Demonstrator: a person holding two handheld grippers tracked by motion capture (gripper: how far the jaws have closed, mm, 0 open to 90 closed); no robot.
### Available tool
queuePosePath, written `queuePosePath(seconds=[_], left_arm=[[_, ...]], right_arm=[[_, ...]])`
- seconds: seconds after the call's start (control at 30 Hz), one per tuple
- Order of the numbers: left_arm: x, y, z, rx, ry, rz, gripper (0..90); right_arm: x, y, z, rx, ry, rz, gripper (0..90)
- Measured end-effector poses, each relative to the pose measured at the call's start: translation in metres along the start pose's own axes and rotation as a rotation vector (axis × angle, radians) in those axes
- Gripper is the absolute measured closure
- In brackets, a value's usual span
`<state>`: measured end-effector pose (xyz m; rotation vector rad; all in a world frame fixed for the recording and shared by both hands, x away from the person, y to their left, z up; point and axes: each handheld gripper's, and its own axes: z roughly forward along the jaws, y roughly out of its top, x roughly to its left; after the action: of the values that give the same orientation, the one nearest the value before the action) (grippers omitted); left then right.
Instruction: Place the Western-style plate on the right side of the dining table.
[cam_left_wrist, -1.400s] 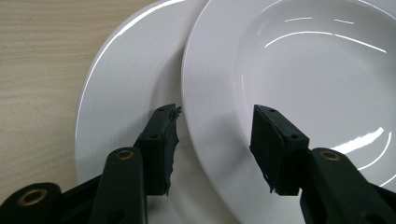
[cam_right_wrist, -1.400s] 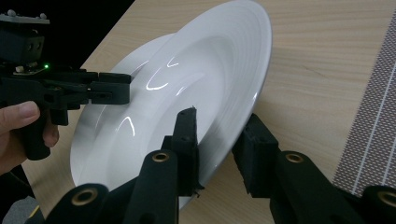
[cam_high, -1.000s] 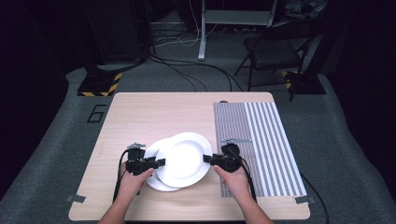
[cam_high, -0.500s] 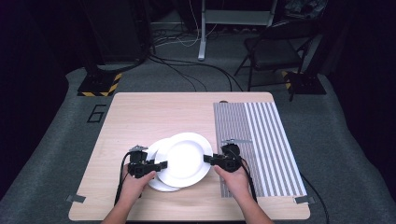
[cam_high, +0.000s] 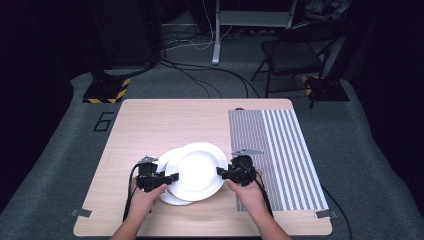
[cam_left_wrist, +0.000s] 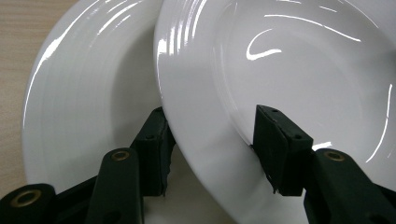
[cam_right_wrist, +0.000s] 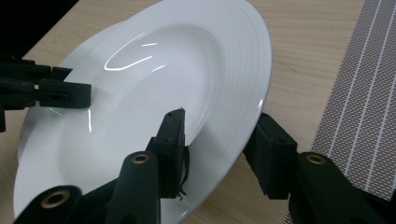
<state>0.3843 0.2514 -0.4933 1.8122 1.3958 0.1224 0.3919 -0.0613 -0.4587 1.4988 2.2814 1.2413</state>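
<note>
Landmark: the striped mat (cam_high: 280, 150); both plates lie just left of it on the table (cam_high: 150, 125).
Top plate (cam_high: 196, 170): overlaps the lower plate (cam_high: 170, 199), shifted toward the mat.
Left gripper (cam_high: 170, 177): jaws straddle the top plate's rim, half-open; firm grip I cannot tell.
Right gripper (cam_high: 221, 173): jaws have just been opening, rim between them, pads off.
Advice: release one side fully before the other, so the plate settles without sliding.
Change: plates and hands stay as before.
</note>
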Motion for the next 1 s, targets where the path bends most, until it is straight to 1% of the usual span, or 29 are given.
queuePosePath(seconds=[0.03,0.07,0.1,0.13,0.17,0.2,0.23,0.27,0.3,0.33,0.4,0.47,0.5,0.53,0.6,0.63,0.67,0.83,0.93,0.97,1.0], left_arm=[[0.000,0.000,0.000,0.001,0.002,-0.001,48.5],[0.000,0.000,0.000,0.001,0.002,-0.001,48.5],[-0.001,0.000,-0.001,0.003,0.005,-0.001,48.5],[-0.001,0.001,-0.001,0.005,0.009,0.002,48.5],[-0.003,0.000,-0.001,-0.004,0.017,-0.013,48.5],[-0.004,0.000,-0.001,-0.001,0.029,-0.009,48.5],[-0.004,0.000,0.000,0.006,0.035,0.002,48.2],[-0.004,0.000,0.000,0.006,0.035,0.002,47.7],[-0.004,0.000,-0.001,0.012,0.032,0.002,47.7],[-0.004,0.001,-0.001,0.013,0.024,-0.006,48.0],[-0.004,0.002,-0.004,0.002,0.015,-0.002,48.9],[-0.007,0.002,-0.005,0.001,0.025,0.010,48.9],[-0.007,0.002,-0.005,0.001,0.025,0.010,48.9],[-0.007,0.001,-0.005,0.007,0.021,0.010,48.9],[-0.007,0.000,-0.007,0.001,0.021,0.005,48.9],[-0.007,0.000,-0.007,0.001,0.021,0.005,48.9],[-0.008,-0.001,-0.008,-0.013,0.020,0.010,48.9],[-0.009,-0.003,-0.009,-0.014,0.019,0.010,49.0],[-0.011,-0.004,-0.011,-0.018,0.031,0.005,49.2],[-0.012,-0.004,-0.011,-0.021,0.034,-0.005,49.2],[-0.013,-0.005,-0.012,-0.024,0.039,-0.001,49.2]], right_arm=[[0.002,0.001,-0.001,0.007,-0.012,-0.012,56.5],[0.002,0.001,-0.001,0.007,-0.012,-0.012,56.5],[0.005,0.001,-0.002,0.019,-0.031,-0.035,55.3],[0.005,0.001,-0.002,0.019,-0.031,-0.035,55.3],[0.007,0.001,-0.001,0.025,-0.038,-0.027,55.2],[0.007,0.001,-0.001,0.031,-0.034,-0.016,55.1],[0.007,0.002,0.000,0.032,-0.038,-0.034,54.8],[0.007,0.002,0.000,0.032,-0.038,-0.034,54.8],[0.009,0.003,-0.001,0.043,-0.045,-0.031,54.8],[0.008,0.003,-0.002,0.036,-0.051,-0.046,54.6],[0.010,0.000,-0.006,0.044,-0.055,-0.038,52.2],[0.012,-0.006,-0.011,0.025,-0.062,-0.022,51.8],[0.012,-0.006,-0.011,0.025,-0.062,-0.022,51.8],[0.016,-0.013,-0.013,0.002,-0.064,-0.012,50.5],[0.018,-0.018,-0.014,-0.015,-0.062,-0.010,50.1],[0.018,-0.018,-0.014,-0.015,-0.062,-0.010,50.1],[0.019,-0.021,-0.015,-0.026,-0.057,0.010,49.8],[0.019,-0.022,-0.012,-0.022,-0.048,0.033,49.1],[0.021,-0.022,-0.011,-0.023,-0.056,0.034,48.1],[0.020,-0.022,-0.010,-0.025,-0.055,0.036,48.1],[0.020,-0.022,-0.010,-0.024,-0.056,0.039,48.2]])
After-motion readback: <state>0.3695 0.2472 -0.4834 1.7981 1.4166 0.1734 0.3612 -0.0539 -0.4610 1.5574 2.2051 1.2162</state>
